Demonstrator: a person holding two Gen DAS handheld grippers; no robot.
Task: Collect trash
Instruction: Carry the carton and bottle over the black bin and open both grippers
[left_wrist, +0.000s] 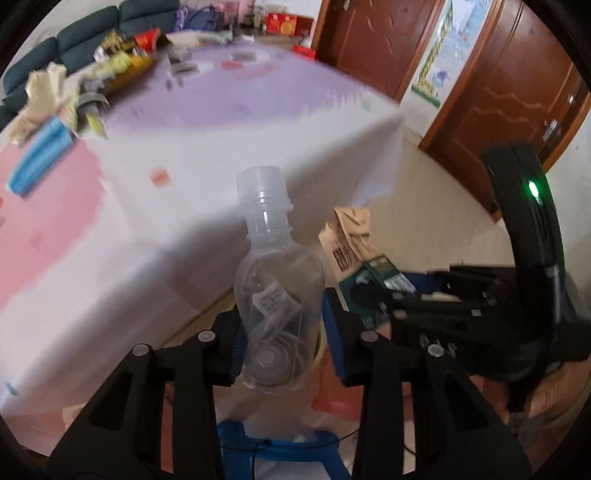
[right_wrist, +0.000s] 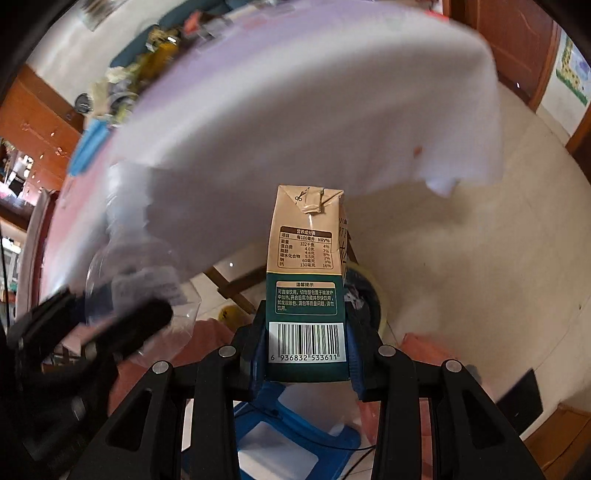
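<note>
My left gripper is shut on a clear empty plastic bottle without a cap, held upright off the table edge. My right gripper is shut on a tan and green milk carton with a barcode, also upright. The carton and the right gripper show at the right of the left wrist view. The bottle and left gripper show blurred at the lower left of the right wrist view. Both are held beside the table, over the floor.
The table has a white, pink and purple cloth. At its far side lie crumpled paper, a blue pack and several wrappers. A blue stool stands below the grippers. Brown doors and a dark sofa stand behind.
</note>
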